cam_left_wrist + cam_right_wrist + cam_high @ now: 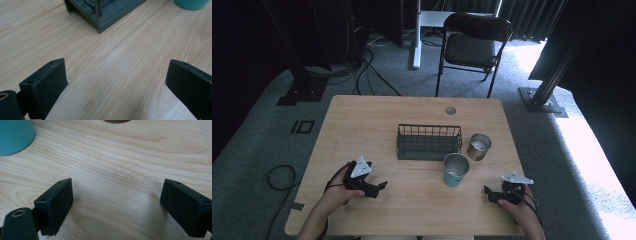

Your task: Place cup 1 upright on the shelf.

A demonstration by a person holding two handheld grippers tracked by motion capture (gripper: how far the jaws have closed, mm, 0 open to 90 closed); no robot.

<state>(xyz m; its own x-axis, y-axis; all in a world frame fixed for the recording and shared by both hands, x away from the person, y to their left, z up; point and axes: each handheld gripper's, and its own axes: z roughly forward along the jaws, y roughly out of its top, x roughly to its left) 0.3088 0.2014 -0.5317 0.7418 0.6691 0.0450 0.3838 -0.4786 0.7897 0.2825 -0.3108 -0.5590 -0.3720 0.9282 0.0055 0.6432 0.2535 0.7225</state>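
On table [362,115] near edge: left gripper [381,185], right gripper [488,193] spread; teal cup [455,170] between.

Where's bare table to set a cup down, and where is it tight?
Free: the wide strip between left gripper and right gripper, in front of the teal cup; also the table's far edge behind the wire basket. Crowded: basket's right end, where the teal cup and steel cup cluster.
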